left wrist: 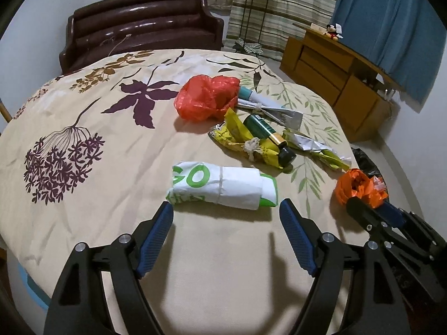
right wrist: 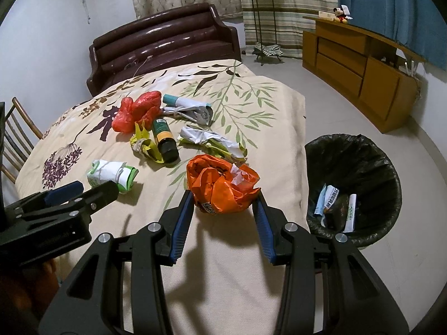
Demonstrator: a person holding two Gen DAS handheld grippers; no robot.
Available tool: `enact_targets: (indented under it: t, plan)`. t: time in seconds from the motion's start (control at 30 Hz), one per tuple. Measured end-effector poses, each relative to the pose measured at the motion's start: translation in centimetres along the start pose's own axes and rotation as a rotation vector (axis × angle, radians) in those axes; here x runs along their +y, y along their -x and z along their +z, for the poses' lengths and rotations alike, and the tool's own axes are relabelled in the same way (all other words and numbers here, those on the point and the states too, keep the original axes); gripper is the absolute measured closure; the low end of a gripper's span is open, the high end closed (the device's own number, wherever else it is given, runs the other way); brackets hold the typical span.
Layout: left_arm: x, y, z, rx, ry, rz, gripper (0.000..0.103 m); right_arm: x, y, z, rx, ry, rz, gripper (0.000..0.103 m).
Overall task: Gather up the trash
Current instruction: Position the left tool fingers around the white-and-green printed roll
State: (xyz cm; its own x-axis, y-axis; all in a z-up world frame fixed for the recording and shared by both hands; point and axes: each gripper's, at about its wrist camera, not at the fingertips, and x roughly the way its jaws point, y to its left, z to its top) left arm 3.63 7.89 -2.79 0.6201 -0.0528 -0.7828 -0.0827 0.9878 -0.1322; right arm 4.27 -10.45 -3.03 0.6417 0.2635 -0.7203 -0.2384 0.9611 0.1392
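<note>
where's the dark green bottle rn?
The dark green bottle lies mid-bed in the right wrist view, between the yellow wrapper on its left and the crumpled white wrapper on its right, just below the red bag.

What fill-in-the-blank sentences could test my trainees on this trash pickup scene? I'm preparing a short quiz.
1. The right claw grips a crumpled ____ plastic bag.
2. The bin beside the bed is lined with a ____ bag.
3. The left claw stands open in front of a white packet printed in ____.
4. The dark green bottle lies on its ____.

Missing words: orange; black; green; side
</note>
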Motion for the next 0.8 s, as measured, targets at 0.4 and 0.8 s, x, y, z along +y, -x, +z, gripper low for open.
enact_targets:
  t: [0.4, 0.8]
  plan:
    - [1.6, -1.8, 0.5, 0.036, 0.055, -0.022, 0.027, -0.4, 0.0, 0.0, 0.002, -0.01, 0.004, 0.061]
    - [2.6, -2.4, 2.7, 0.008, -0.013, -0.031, 0.026, -0.6, -0.1, -0.1, 0.009, -0.013, 0.008, 0.061]
